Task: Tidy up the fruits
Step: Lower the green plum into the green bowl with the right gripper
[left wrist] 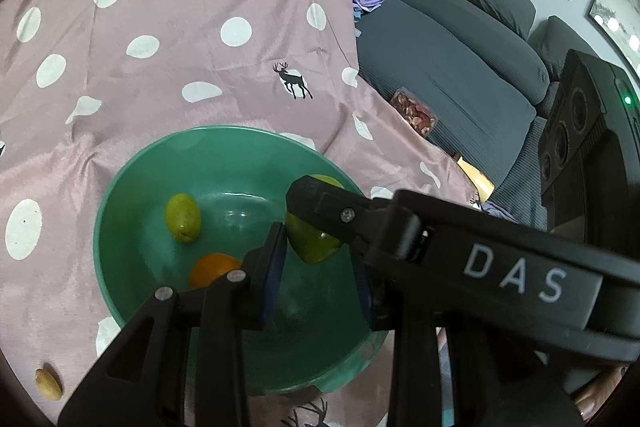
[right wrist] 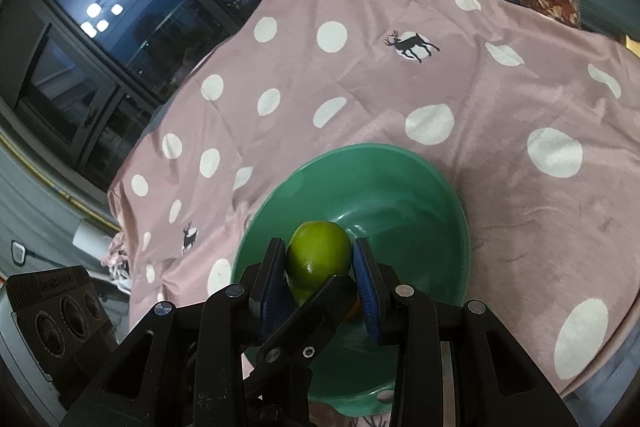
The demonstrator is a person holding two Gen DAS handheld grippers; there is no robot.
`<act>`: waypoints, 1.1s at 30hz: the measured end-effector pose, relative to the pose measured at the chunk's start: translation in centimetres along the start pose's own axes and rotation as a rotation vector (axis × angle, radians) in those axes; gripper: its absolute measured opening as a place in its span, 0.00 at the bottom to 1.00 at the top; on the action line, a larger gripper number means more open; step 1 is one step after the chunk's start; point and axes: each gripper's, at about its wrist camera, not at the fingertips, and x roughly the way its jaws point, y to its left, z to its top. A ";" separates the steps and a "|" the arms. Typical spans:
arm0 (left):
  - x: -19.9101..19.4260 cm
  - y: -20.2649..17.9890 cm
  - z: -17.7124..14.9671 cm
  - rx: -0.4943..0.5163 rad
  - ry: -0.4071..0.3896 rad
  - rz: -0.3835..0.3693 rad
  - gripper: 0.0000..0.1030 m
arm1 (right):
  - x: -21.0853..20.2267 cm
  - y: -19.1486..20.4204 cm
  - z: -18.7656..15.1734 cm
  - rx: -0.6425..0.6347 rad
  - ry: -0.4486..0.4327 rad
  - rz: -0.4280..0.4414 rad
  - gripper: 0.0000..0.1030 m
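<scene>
Your right gripper (right wrist: 320, 263) holds a green lime-like fruit (right wrist: 318, 263) between its blue pads, which press on the fruit's left and right sides; the jaws stand partly open around it. In the right wrist view the fruit sits at lower centre of the frame, over the inside of the green bowl (right wrist: 400, 179). In the left wrist view that same gripper (left wrist: 316, 227) comes in from the right edge as a black arm lettered DAS, with the held fruit (left wrist: 312, 243) just right of centre, above the bowl's inner wall.

Your left gripper (left wrist: 318, 279) hangs over the bowl (left wrist: 132, 187) with its jaws partly open. The held fruit shows just beyond its left pad, but I cannot tell whether that pad touches it.

Two more fruits lie on the bottom of the bowl in the left wrist view: a small green one (left wrist: 183, 217) left of centre, and an orange one (left wrist: 210, 267) below it, partly hidden by your left gripper's finger.

The bowl stands on a pink cloth with white dots (left wrist: 160, 47) that covers the counter. A small tan fruit or nut (left wrist: 48, 383) lies on the cloth at the lower left of the frame, well apart from the bowl. A grey sofa (left wrist: 460, 59) fills the upper right.
</scene>
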 end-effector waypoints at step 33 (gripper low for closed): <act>2.2 0.4 -0.3 -0.046 0.066 -0.051 0.31 | 0.9 -1.1 0.0 0.035 0.038 -0.093 0.36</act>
